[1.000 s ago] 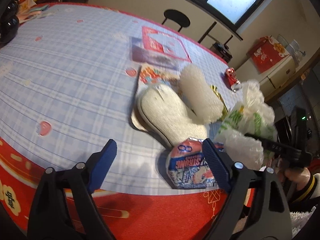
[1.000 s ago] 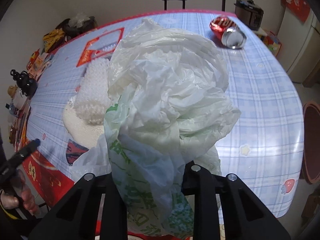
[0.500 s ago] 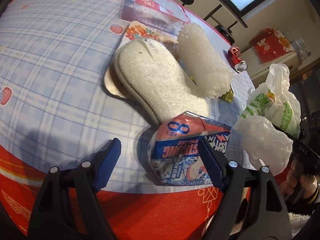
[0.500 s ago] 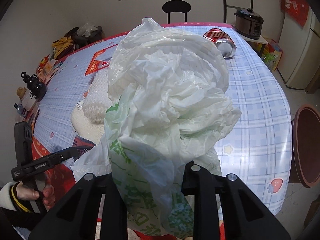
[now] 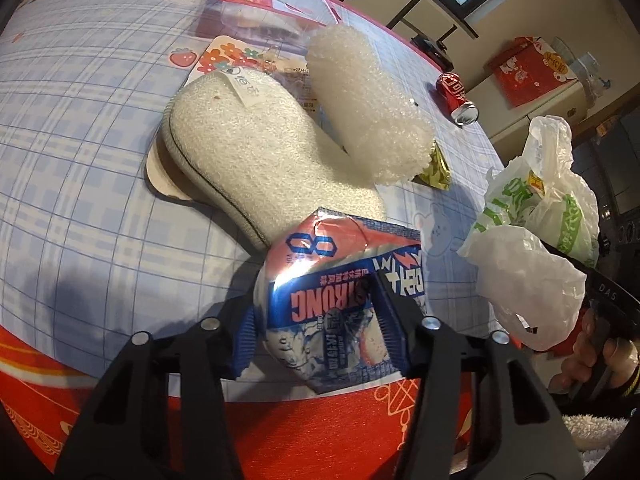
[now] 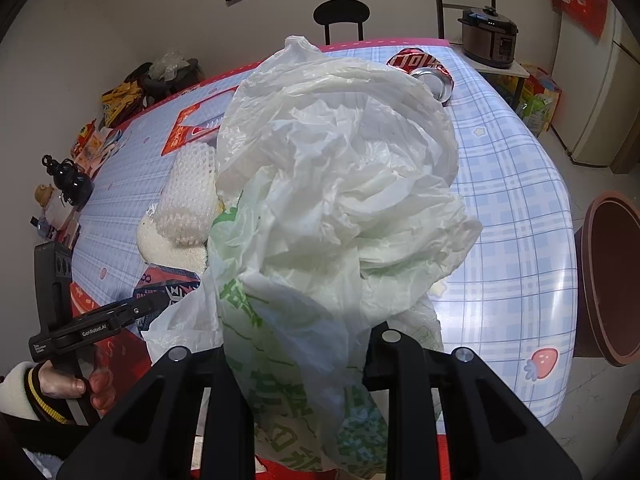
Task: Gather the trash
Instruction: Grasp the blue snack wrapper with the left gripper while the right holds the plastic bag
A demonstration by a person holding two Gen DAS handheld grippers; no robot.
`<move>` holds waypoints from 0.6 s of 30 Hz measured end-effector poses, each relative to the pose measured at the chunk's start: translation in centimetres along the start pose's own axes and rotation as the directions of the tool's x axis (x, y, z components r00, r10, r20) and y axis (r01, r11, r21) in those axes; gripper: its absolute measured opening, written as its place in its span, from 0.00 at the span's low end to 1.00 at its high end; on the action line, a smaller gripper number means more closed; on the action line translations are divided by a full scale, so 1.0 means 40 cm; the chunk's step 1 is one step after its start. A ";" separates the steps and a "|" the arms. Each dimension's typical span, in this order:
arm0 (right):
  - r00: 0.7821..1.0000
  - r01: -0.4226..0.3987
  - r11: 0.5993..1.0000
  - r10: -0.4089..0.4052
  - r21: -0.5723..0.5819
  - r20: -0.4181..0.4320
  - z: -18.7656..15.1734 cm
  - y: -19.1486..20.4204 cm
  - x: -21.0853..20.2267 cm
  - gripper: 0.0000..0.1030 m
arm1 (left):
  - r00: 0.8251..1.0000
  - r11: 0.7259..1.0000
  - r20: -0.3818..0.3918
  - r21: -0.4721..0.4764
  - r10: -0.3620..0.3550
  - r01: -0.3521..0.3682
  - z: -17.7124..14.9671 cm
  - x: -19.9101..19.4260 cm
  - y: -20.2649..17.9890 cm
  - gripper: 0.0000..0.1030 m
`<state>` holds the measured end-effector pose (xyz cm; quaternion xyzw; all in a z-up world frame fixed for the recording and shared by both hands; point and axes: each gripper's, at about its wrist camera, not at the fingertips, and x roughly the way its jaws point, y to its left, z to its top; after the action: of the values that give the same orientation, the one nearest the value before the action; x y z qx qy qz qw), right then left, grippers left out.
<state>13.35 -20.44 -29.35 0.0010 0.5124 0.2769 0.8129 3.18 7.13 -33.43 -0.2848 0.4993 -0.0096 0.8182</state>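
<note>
A crumpled blue, red and white snack wrapper (image 5: 320, 300) lies at the near edge of the table (image 5: 80, 184). My left gripper (image 5: 316, 328) is closing around it, and both blue pads (image 5: 245, 336) touch its sides and dent it. In the right wrist view the same wrapper (image 6: 168, 288) shows at lower left, with the left gripper's tip (image 6: 154, 304) on it. My right gripper (image 6: 304, 360) is shut on a white and green plastic bag (image 6: 340, 200), which billows up and hides most of that view. The bag (image 5: 536, 240) hangs at the right of the left wrist view.
Behind the wrapper lie a white foam pad (image 5: 256, 152), a bubble-wrap roll (image 5: 368, 108), a gold wrapper (image 5: 436, 164), a clear tray with a red label (image 5: 260, 8) and a red can (image 6: 424, 68). Beyond the table stand a chair (image 6: 341, 14) and a brown stool (image 6: 612, 276).
My left gripper came down and forward onto the snack wrapper, and its jaws narrowed from wide apart to touching it. The right gripper shifted slightly, still holding the bag.
</note>
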 end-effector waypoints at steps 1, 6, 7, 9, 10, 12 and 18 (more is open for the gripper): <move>1.000 -0.001 1.000 0.001 0.002 0.004 0.000 -0.003 -0.003 0.23 | 1.000 1.000 0.001 -0.008 -0.017 0.017 0.003 -0.003 0.000 0.42; 0.999 -0.007 1.000 0.006 0.012 0.039 -0.001 0.001 -0.026 0.23 | 0.999 0.999 0.025 0.013 -0.047 0.047 0.015 -0.044 -0.020 0.29; 0.999 -0.008 1.000 0.008 0.014 0.045 0.001 0.000 -0.029 0.23 | 0.998 0.998 0.031 0.020 -0.060 0.060 0.019 -0.055 -0.028 0.25; 0.998 -0.010 1.000 0.009 0.014 0.062 0.004 0.001 -0.041 0.23 | 0.996 0.996 0.047 0.038 -0.080 0.078 0.026 -0.081 -0.041 0.20; 0.997 -0.011 1.000 0.010 0.012 0.074 0.006 0.003 -0.049 0.23 | 0.994 0.995 0.060 0.052 -0.091 0.088 0.032 -0.097 -0.052 0.17; 0.996 -0.012 1.000 0.011 0.011 0.092 0.009 0.000 -0.063 0.23 | 0.993 0.994 0.084 0.080 -0.083 0.077 0.038 -0.129 -0.069 0.17; 0.988 -0.023 1.000 0.020 0.019 0.156 0.022 -0.018 -0.114 0.23 | 0.979 0.988 0.162 0.121 -0.120 0.101 0.061 -0.227 -0.110 0.16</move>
<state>12.93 -22.88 -25.35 0.0364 0.4502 0.2795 0.8473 1.81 7.28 -23.13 -0.2657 0.4101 -0.0587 0.8705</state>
